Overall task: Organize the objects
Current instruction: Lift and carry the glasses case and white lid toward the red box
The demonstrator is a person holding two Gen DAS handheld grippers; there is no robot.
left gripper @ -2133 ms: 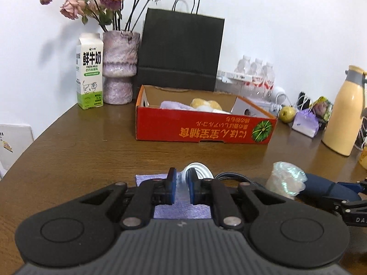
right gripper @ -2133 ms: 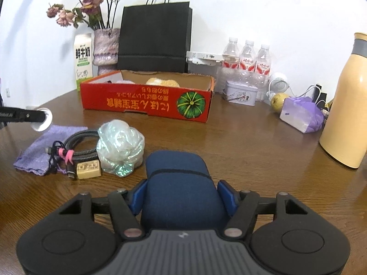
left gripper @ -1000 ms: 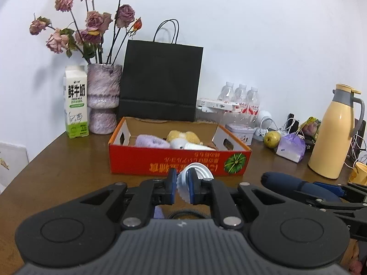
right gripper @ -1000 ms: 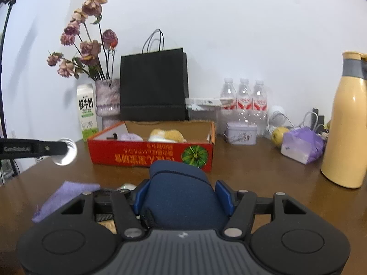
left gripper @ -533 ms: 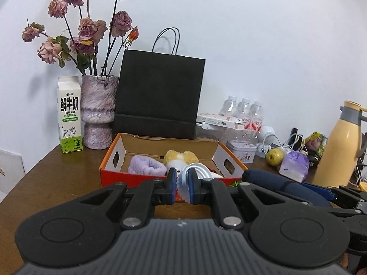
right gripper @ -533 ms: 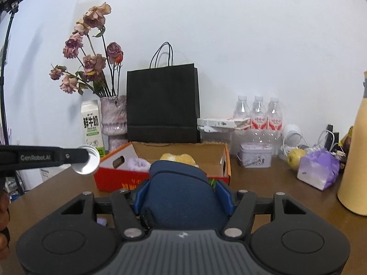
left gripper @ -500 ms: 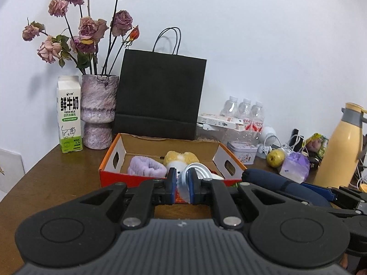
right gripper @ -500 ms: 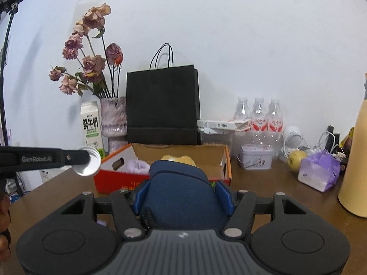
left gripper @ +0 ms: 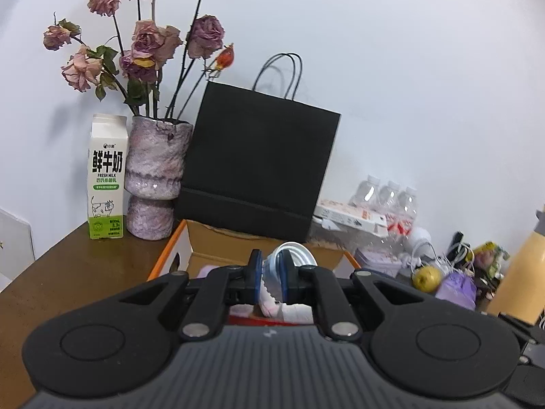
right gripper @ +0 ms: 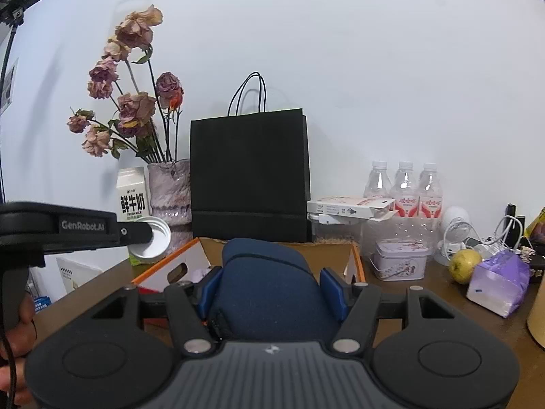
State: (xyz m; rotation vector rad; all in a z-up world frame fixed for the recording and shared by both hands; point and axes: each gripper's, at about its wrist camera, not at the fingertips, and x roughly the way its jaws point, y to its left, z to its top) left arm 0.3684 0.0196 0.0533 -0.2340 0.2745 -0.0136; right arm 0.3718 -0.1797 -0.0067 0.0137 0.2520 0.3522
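Note:
My left gripper [left gripper: 269, 276] is shut on a small white ribbed cap [left gripper: 295, 255] and holds it in the air over the near edge of the orange cardboard box [left gripper: 177, 252]. In the right wrist view the cap [right gripper: 151, 238] shows at the tip of the left gripper, left of the box [right gripper: 177, 262]. My right gripper [right gripper: 272, 289] is shut on a dark blue soft case [right gripper: 265, 272], held above the box's near side. The box's contents are mostly hidden behind the grippers.
On the brown table [left gripper: 68, 272] stand a milk carton [left gripper: 107, 177], a vase of dried roses [left gripper: 155, 177] and a black paper bag [left gripper: 259, 167] behind the box. To the right are water bottles [right gripper: 405, 184], a tin [right gripper: 400, 259], an apple [right gripper: 465, 266] and a purple pack [right gripper: 497, 279].
Both grippers have risen off the table and moved forward toward the box, each still holding its object. The box now lies just below and ahead of them.

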